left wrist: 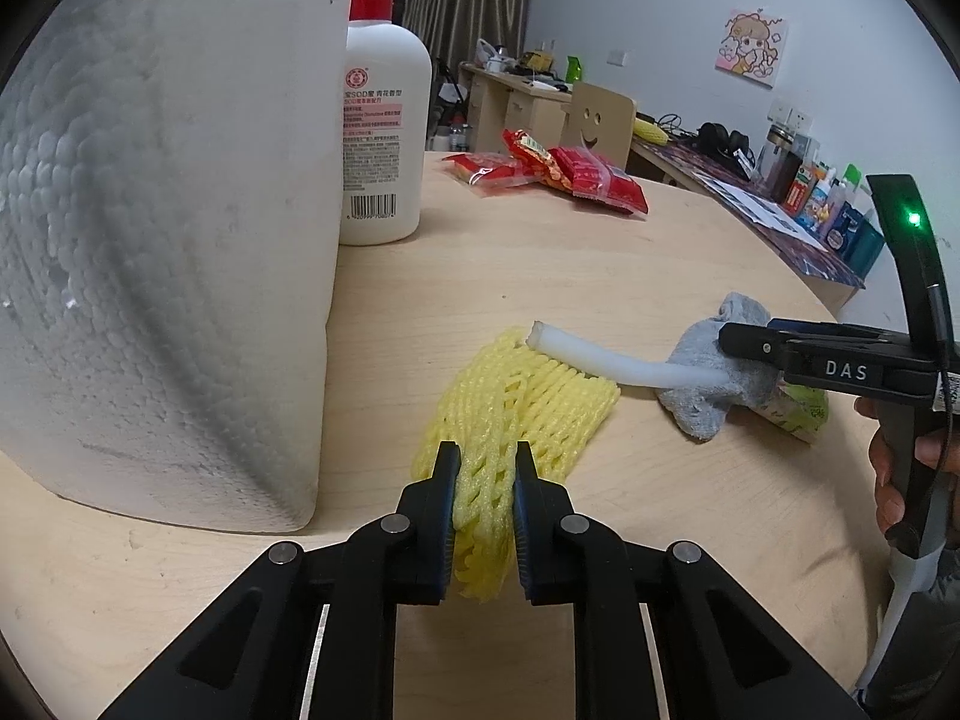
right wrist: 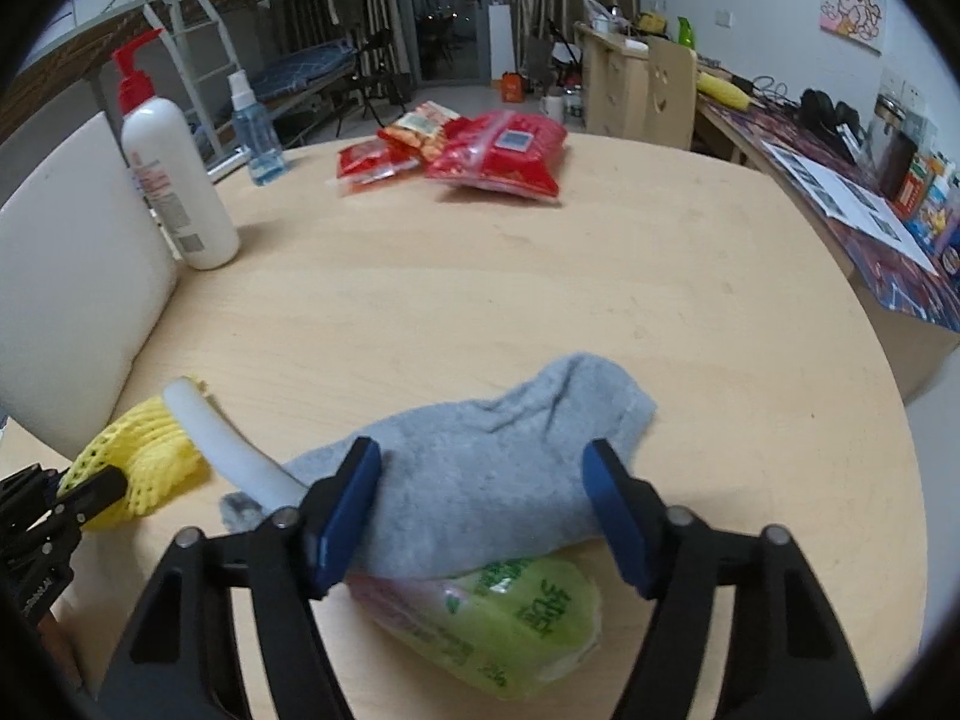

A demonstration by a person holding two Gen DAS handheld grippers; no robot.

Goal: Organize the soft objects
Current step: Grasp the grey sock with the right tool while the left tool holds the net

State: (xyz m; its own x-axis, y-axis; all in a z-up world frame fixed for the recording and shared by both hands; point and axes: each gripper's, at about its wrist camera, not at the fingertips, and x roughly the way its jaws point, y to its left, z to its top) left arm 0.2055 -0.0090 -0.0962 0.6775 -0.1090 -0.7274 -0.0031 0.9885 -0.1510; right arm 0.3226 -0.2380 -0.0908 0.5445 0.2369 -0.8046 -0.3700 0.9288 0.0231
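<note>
Foam net sleeve (left wrist: 516, 414), yellow and soft, lies flat on the wooden table (left wrist: 540, 276) near its front edge, just beside the big white paper towel roll (left wrist: 162, 252). The left gripper (left wrist: 485, 507) has its two jaws pressed on the near end of this net, so it is pinched between the blue pads. A white foam tube (left wrist: 618, 363) rests across the far end of the net and reaches to a grey sock (right wrist: 480, 468) on the right. The sock lies partly on top of a green plastic packet (right wrist: 510, 624), close to the front edge. The right gripper (right wrist: 483, 510) is spread wide, with one jaw at each side of the sock, and it pinches nothing.

I judge that the step in hand is the grasping: the net is already caught, and the sock is framed but not taken. The next move probably calls for closing the right jaws on the thick middle of the sock only, without catching the packet under it. Lifting the net could drag or roll the tube, so a slow pull is wise.

Farther off, a white lotion bottle (left wrist: 384, 138) stands behind the roll, and red snack packets (right wrist: 480, 150) lie near the far edge.
</note>
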